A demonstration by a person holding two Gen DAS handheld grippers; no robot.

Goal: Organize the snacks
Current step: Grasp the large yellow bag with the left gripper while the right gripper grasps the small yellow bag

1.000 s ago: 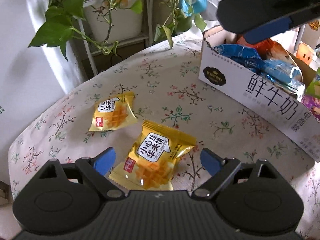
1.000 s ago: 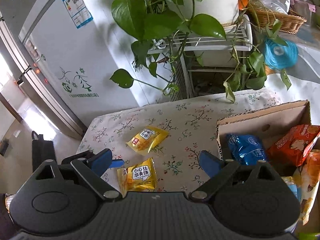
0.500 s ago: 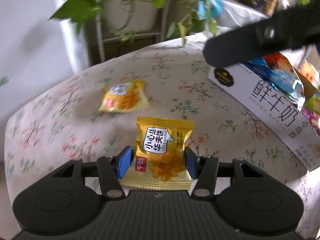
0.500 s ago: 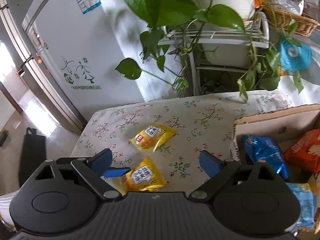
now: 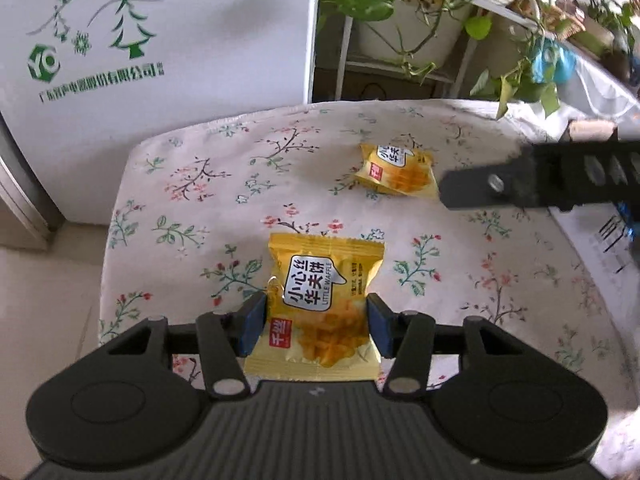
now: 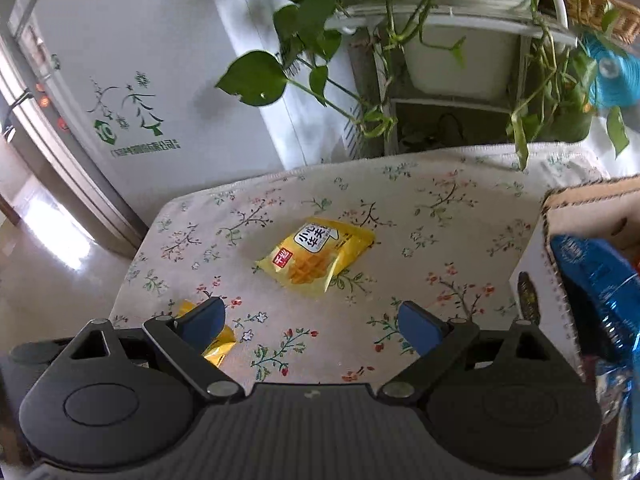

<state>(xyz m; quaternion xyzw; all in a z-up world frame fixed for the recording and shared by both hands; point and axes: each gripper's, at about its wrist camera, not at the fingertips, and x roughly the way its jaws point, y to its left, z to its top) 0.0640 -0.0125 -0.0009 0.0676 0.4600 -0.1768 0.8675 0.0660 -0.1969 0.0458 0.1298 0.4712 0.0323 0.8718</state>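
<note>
1. Your left claw (image 5: 316,326) is clenched on a yellow waffle packet (image 5: 318,306), its blue pads (image 5: 253,322) pressing both sides of the wrapper near the bottom centre of the left wrist frame.
2. That packet stands upright between the pads, label facing the camera; whether its lower edge touches the floral surface (image 5: 192,200) you cannot tell.
3. A second yellow waffle packet (image 5: 396,170) lies flat on the surface in the upper right of the same frame, well apart from the gripped one.
4. Your right claw (image 6: 312,322) is released, its pads spread wide with nothing between them, low in the right wrist frame.
5. In that right wrist frame the second packet (image 6: 316,254) lies at centre, beyond the spread pads.
6. A yellow corner of the gripped packet (image 6: 218,348) peeks out beside the pad at lower left of the right wrist frame.
7. The cardboard box (image 6: 580,204) sits at the right edge of that frame, with a blue snack bag (image 6: 592,280) inside it.
8. A white fridge (image 5: 160,32) fills the upper left of the left wrist frame; a potted vine (image 6: 400,8) hangs at the top of the right wrist frame.
</note>
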